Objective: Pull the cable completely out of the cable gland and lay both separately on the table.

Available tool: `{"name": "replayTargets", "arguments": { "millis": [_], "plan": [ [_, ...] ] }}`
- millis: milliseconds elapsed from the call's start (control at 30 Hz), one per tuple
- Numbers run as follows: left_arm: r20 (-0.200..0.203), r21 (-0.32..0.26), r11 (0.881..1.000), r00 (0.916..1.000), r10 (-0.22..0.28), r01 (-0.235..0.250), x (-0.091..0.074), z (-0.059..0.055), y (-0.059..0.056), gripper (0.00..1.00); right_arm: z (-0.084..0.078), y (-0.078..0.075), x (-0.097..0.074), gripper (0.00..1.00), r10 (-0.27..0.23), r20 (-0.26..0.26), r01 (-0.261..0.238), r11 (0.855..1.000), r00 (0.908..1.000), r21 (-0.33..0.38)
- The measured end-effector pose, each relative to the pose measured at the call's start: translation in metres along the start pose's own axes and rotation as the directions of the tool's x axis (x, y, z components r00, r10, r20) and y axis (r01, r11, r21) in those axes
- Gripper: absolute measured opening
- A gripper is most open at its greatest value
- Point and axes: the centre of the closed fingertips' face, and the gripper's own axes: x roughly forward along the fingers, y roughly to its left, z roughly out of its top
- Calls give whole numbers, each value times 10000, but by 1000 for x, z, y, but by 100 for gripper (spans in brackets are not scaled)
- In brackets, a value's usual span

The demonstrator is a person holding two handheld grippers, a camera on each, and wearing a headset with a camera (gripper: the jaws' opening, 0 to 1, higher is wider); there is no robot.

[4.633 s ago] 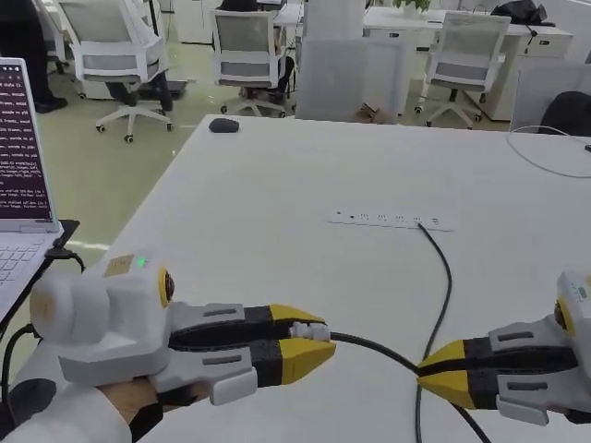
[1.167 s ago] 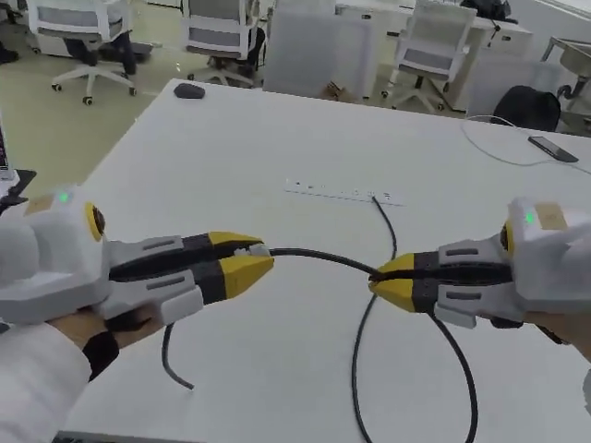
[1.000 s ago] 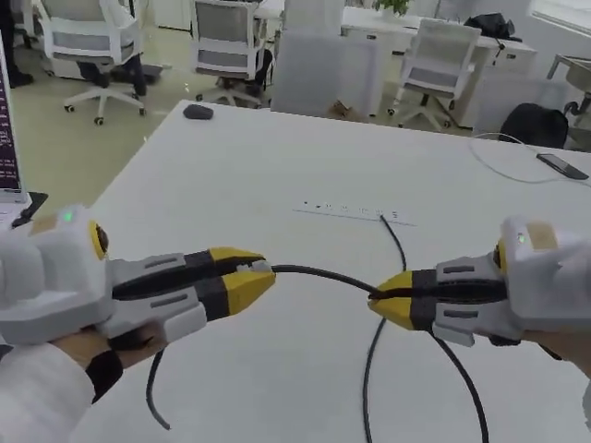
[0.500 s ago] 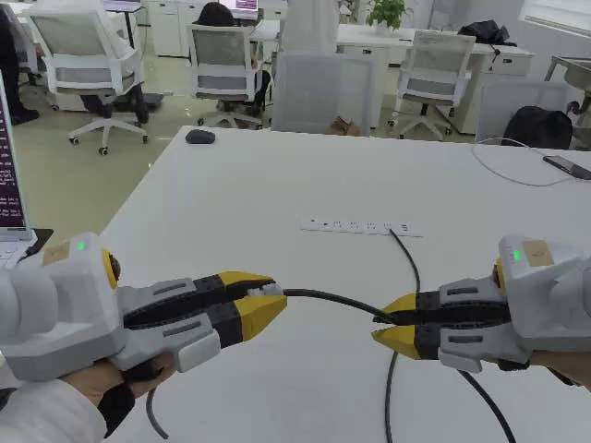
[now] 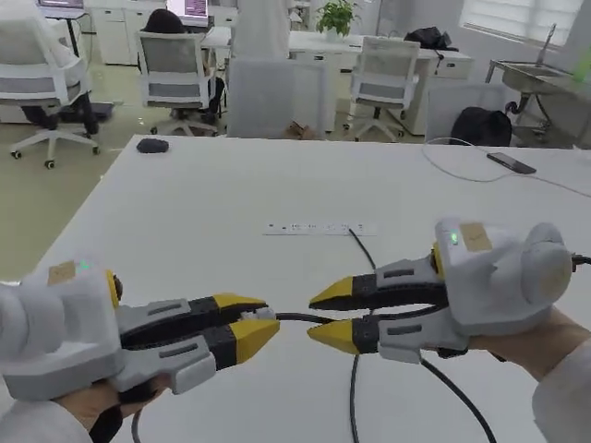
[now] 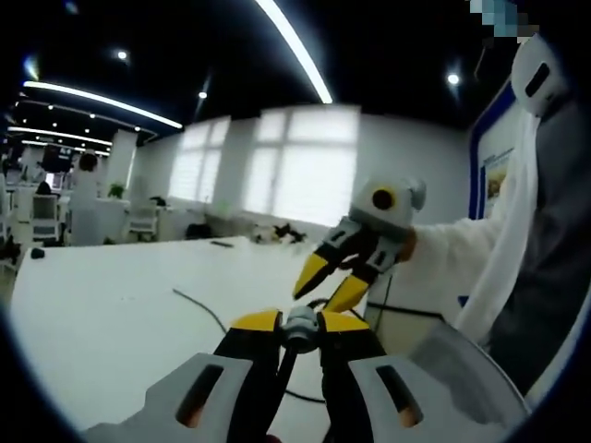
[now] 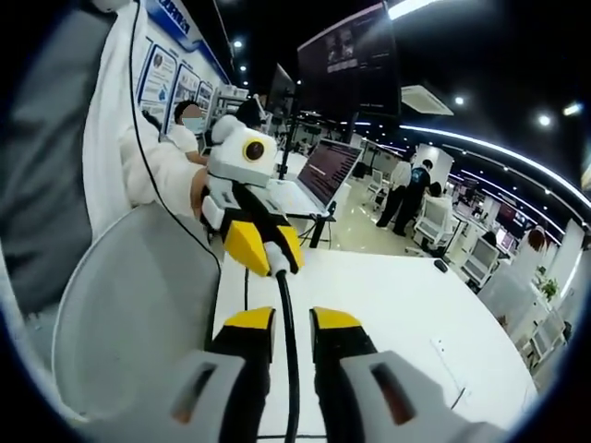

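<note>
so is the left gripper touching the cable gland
Touching. In the left gripper view the left gripper is shut on the cable gland at its tips.

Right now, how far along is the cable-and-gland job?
Nothing is finished: the cable still runs into the cable gland, which is held over the table. In hand: the left tool is shut on the gland; the right tool is open, with the cable passing between its jaws. Left: grip the cable, pull it fully out, lay both down apart.
</note>
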Motion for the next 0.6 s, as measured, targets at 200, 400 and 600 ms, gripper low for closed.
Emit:
{"name": "replayTargets", "arguments": {
  "millis": [200, 400, 600],
  "plan": [
    [-68, 50, 9998, 9998, -170, 171, 4, -2, 1, 16, 5, 2, 9, 8, 260, 25, -259, 9993, 9997, -258],
    [-121, -15, 10000, 9999, -83, 83, -2, -2, 3, 16, 5, 5, 16, 4, 572, 206, -567, 9981, 9981, -225],
    [-259, -26, 10000, 9996, -90, 89, -5, -7, 7, 16, 3, 9, 20, 3, 686, 217, -679, 9972, 9974, -326]
  ]
}}
